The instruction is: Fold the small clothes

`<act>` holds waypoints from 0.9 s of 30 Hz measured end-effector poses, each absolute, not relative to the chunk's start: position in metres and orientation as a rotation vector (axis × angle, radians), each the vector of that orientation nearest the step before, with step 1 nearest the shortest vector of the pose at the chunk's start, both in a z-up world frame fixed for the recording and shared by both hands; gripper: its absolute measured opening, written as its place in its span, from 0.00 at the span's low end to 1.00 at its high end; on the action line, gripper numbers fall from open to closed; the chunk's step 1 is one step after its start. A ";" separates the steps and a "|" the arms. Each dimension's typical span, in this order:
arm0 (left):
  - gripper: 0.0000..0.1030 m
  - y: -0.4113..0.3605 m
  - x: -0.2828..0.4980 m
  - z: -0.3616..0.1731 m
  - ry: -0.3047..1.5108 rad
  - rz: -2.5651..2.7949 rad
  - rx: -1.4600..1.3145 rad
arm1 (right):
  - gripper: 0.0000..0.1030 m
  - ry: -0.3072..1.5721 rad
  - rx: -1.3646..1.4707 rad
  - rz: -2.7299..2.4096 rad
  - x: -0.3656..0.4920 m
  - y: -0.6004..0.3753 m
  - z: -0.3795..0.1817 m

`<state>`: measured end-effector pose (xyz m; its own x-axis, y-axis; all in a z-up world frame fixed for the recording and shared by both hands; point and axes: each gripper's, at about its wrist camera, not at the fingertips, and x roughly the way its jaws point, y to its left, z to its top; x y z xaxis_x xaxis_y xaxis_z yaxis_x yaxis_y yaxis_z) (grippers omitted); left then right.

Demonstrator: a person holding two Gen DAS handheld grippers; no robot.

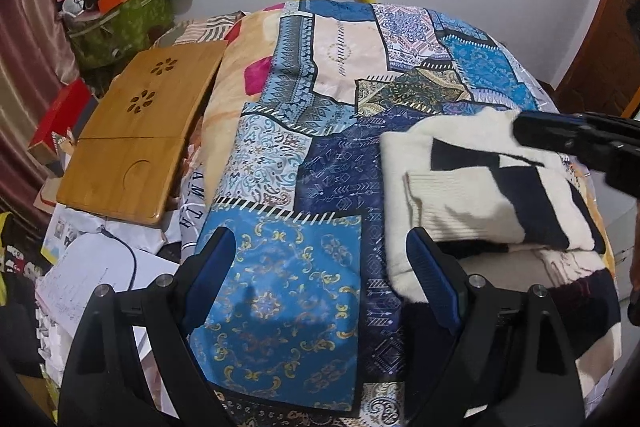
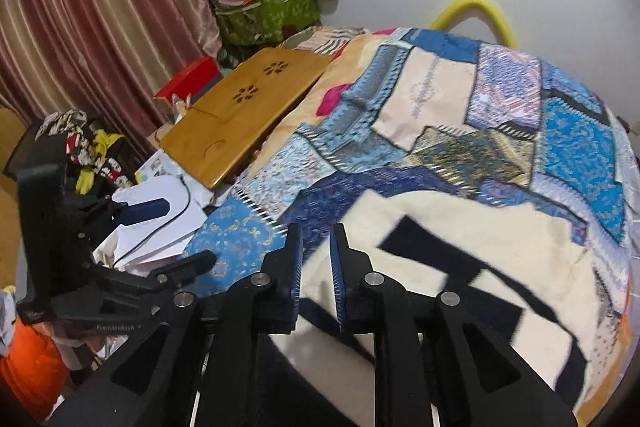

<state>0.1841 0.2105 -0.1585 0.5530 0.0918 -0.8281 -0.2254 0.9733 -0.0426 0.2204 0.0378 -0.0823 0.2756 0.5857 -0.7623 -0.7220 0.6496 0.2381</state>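
Left tool (image 1: 320,267) gapes empty; right tool (image 2: 318,267), nearly together, holds nothing: press the folded sweater (image 1: 480,195) flat beneath it.

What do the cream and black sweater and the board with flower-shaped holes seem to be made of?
The sweater looks like soft knit, perhaps wool or acrylic: matte, fuzzy, with ribbing along one folded edge. The board looks like bamboo or light wood with a smooth, faintly glossy finish; fine grain lines run along it.
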 end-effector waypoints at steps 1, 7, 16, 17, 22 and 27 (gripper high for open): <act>0.85 0.209 0.186 -0.158 0.969 0.185 -0.153 | 0.15 0.935 -0.166 0.869 0.222 0.030 -0.078; 0.85 0.189 0.202 -0.156 0.976 0.141 -0.145 | 0.24 0.860 -0.183 0.753 0.229 -0.029 -0.046; 0.85 0.153 0.235 -0.163 1.016 0.079 -0.160 | 0.35 0.788 -0.172 0.543 0.230 -0.150 -0.008; 0.85 0.150 0.238 -0.165 1.024 0.079 -0.162 | 0.37 0.788 -0.171 0.523 0.229 -0.162 -0.008; 0.85 0.142 0.255 -0.183 1.078 0.084 -0.198 | 0.37 0.830 -0.174 0.441 0.224 -0.218 -0.021; 0.85 0.146 0.268 -0.203 1.137 0.109 -0.267 | 0.42 0.900 -0.159 0.379 0.223 -0.254 -0.054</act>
<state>0.2684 0.1458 -0.2027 0.4188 -0.0495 -0.9067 -0.2213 0.9628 -0.1548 0.2234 -0.2538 -0.0540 0.5611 0.2540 -0.7878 -0.3858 0.9223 0.0226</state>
